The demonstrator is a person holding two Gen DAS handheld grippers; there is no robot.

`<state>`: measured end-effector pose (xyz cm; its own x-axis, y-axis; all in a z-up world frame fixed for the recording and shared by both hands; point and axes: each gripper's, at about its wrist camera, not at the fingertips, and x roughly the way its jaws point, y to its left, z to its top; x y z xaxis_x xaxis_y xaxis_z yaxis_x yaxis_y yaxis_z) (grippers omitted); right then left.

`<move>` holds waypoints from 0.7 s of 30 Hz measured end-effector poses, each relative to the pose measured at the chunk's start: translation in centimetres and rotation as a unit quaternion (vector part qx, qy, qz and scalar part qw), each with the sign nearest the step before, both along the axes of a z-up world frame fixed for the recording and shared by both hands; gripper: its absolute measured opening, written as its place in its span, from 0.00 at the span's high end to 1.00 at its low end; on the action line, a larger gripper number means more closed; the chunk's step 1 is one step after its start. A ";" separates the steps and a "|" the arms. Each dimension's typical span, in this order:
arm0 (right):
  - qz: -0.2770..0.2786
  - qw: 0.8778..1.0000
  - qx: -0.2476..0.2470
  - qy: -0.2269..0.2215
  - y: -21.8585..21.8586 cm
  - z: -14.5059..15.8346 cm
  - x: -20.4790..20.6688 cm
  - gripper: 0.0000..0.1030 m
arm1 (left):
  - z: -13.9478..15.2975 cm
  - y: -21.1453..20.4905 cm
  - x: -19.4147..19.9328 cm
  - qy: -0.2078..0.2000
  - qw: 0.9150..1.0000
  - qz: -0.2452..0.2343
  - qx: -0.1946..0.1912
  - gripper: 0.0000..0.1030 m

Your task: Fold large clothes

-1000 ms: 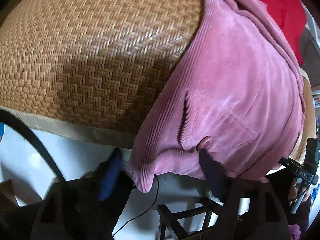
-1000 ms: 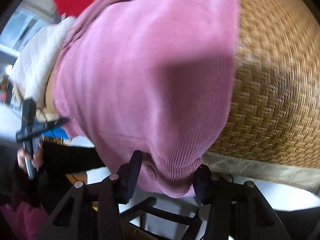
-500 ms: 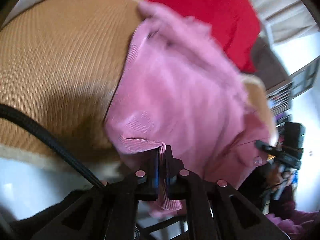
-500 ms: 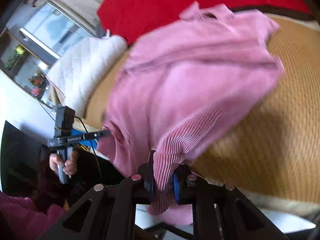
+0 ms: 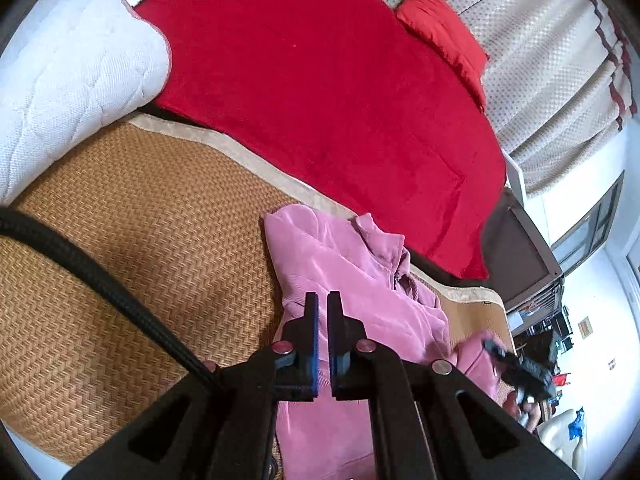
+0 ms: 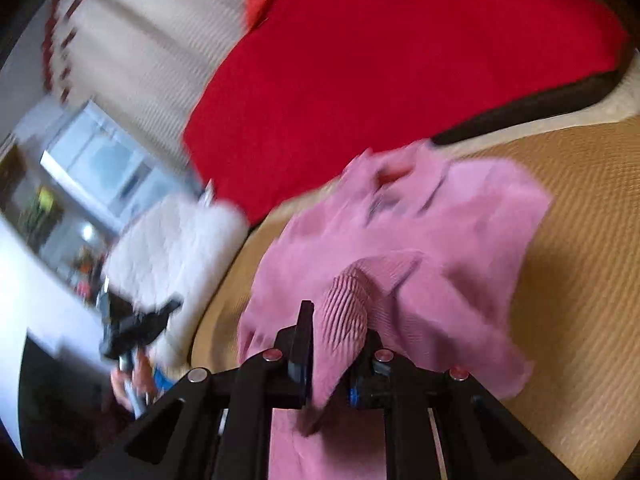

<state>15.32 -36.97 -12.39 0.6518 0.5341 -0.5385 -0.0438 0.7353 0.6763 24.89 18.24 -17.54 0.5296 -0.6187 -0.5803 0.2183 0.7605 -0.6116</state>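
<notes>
A pink corduroy garment (image 5: 360, 280) lies bunched on the woven mat (image 5: 140, 240), with its collar toward the red blanket. My left gripper (image 5: 323, 298) is shut on the garment's near edge; pink cloth shows in the thin slit between the pads and hangs below them. In the blurred right wrist view, my right gripper (image 6: 340, 320) is shut on the ribbed hem (image 6: 346, 300) of the same pink garment (image 6: 440, 240), which is lifted off the mat (image 6: 580, 280). Each view shows the other gripper at its edge, held in a hand.
A red blanket (image 5: 320, 80) covers the far half of the bed, with a red pillow (image 5: 444, 40) by the curtain (image 5: 560, 60). A white quilt (image 5: 72, 72) is piled at the left. A black cable (image 5: 100, 276) crosses the left wrist view.
Both grippers went from open around the garment's hem at the bed's edge to shut on it. They then rose and tilted up, lifting the hem above the mat.
</notes>
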 end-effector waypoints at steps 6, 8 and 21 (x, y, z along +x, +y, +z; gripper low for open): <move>-0.022 0.997 0.025 0.065 -3.2 -4.6 3.1 0.86 | -3.1 -2.7 -6.2 0.041 0.995 -0.020 0.084 0.37; -0.016 0.996 0.035 0.078 -3.0 -6.0 3.1 0.83 | -5.1 -2.9 -9.4 0.076 0.994 -0.012 0.075 0.29; 0.011 0.998 0.013 0.067 -2.6 -5.1 -1.9 0.12 | -18.8 -9.6 -15.1 0.265 0.962 -0.049 0.043 0.25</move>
<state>13.39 -39.61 -17.51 0.5621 0.5623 -0.6065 0.0327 0.7177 0.6956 9.74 8.65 -36.33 0.0859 -0.5888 -0.8037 -0.0337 0.8045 -0.5930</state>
